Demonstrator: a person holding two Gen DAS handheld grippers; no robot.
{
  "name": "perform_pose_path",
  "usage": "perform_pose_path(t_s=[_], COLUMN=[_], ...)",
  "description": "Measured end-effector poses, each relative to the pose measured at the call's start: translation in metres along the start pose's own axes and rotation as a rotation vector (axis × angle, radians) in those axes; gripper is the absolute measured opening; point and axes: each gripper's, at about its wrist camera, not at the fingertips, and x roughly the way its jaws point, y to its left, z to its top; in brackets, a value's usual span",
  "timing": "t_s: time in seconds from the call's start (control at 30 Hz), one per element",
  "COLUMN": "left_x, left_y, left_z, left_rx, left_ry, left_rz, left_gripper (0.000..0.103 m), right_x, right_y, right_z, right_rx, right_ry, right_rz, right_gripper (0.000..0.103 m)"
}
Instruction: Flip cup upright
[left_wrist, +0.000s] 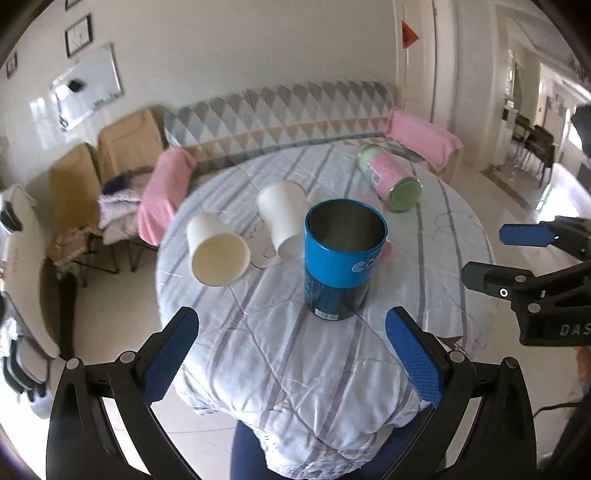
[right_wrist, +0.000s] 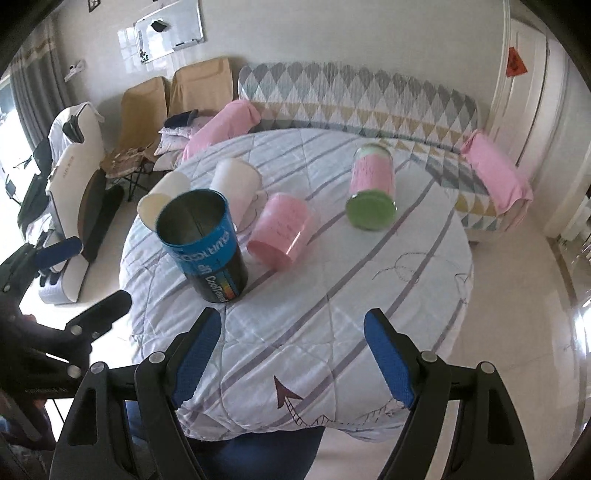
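On the striped cloth: we see a round table (right_wrist: 369, 295) carrying five containers.
Blue tin (left_wrist: 341, 258): upright, open mouth up, nearest both claws.
White cups: two, on their sides; one (left_wrist: 218, 253) at the table's left edge, the other (left_wrist: 282, 218) just behind the tin.
Pink cup (right_wrist: 282, 229): on its side (mouth toward us), right of the tin.
Green-lidded jar (right_wrist: 371, 188): lying down, farther back.
Left gripper (left_wrist: 291, 354): released, spread wide, holding nothing.
Right gripper (right_wrist: 291, 354): likewise spread, empty.
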Motion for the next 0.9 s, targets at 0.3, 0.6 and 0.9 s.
perform_pose_path(t_s=[0.3,0.6,0.9], left_x=[-0.025,-0.037,-0.030], left_y=[0.008,0.006,0.000], left_z=[0.010,0.012,0.013], left_rx=[-0.094,-0.134,-0.129], left_ry=[-0.086,-0.176,-0.162], left_rz=[0.024,0.048,0.038], left_gripper=[0.103,0.103,0.103], right_x=[-0.019,-0.029,-0.027], right_y=[0.012,0.011,0.007], right_z=[0.001,0.004,0.004], right_rx=[-0.024,-0.013,0.005], right_ry=[-0.052,-0.104,-0.123], right_rz=[-0.048,-0.086,-0.106], right_gripper=[0.081,0.081,0.081])
